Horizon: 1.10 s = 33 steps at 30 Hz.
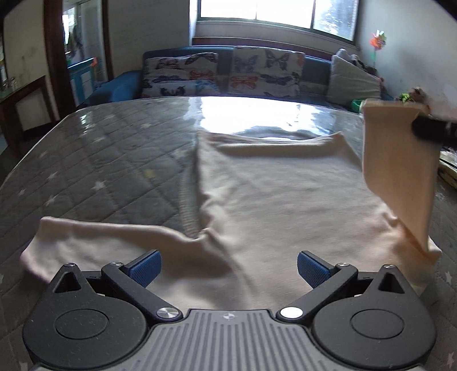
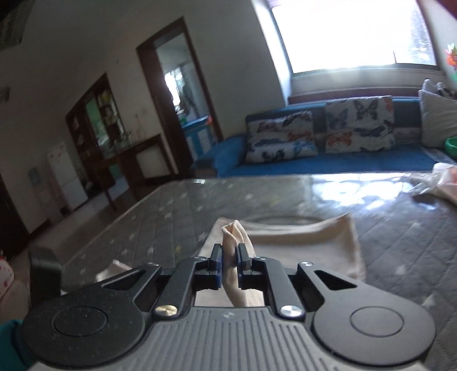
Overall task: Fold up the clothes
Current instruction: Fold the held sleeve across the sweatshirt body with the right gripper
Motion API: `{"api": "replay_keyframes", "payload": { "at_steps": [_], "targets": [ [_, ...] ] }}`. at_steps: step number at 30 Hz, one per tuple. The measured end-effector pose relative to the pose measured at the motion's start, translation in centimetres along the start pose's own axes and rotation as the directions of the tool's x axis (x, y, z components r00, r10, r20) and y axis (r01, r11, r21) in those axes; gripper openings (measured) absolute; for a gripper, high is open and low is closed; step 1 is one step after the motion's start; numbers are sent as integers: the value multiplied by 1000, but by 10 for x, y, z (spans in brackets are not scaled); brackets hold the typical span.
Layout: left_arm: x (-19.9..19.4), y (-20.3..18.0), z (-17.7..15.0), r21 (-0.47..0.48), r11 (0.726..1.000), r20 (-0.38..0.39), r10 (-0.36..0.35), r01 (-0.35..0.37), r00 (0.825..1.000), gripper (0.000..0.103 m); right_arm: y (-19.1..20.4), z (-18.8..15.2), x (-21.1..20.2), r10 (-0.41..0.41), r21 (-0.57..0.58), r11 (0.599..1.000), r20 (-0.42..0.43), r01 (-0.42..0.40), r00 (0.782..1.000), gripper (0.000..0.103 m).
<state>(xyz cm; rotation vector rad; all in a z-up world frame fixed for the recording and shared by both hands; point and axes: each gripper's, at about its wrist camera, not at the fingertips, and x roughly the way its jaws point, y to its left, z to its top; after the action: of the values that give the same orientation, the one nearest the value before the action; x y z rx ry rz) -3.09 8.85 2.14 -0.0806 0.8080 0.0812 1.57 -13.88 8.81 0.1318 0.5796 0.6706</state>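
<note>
The cream top (image 1: pixel 271 199) lies flat across the mattress (image 1: pixel 100 159), filling mid-frame. The right gripper (image 2: pixel 229 264) is clamped on its sleeve (image 1: pixel 400 159), raised at right. The left gripper (image 1: pixel 228 269), jaws apart, hovers over the near edge; the other sleeve (image 1: pixel 94 242) trails lower left.

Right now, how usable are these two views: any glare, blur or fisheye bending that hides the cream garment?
Left wrist view: window glare washes the glossy table past the garment; fabric soft, edges bowed. Right wrist view: window blown out, left of room dark and smeared; the lifted sleeve in the right gripper stays readable.
</note>
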Motion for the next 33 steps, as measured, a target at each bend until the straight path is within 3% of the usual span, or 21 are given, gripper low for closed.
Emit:
{"api": "replay_keyframes", "payload": {
  "at_steps": [5,9,11,15,19,23,27,33],
  "targets": [
    [-4,18,-4,-38,999,1,22,-22,1000,103,27,-32,26,36,-26,999,-97,-38,995,9],
    [-4,23,-3,-56,998,4,29,-28,1000,103,32,-49,33,73,-14,997,-129,-76,989,10],
    [-3,23,-2,-59,998,1,31,-30,1000,103,33,-55,33,92,-8,996,-137,-94,986,18],
    [-3,21,-1,-54,998,6,25,-24,1000,103,23,-55,18,92,-34,995,-125,-97,988,20],
    [-7,15,2,-42,999,26,-4,5,1000,103,-9,-57,-3,-23,-56,998,-124,16,992,20],
    [-8,-1,5,-9,998,42,-59,60,997,103,-44,-67,-20,-139,-49,990,-147,134,979,20],
    [-5,-18,8,19,994,35,-112,111,993,100,-67,-78,-23,-192,-26,981,-184,191,964,19],
    [3,-34,11,45,984,41,-177,175,983,90,-70,-56,-12,-195,-34,981,-132,192,972,19]
  ]
}}
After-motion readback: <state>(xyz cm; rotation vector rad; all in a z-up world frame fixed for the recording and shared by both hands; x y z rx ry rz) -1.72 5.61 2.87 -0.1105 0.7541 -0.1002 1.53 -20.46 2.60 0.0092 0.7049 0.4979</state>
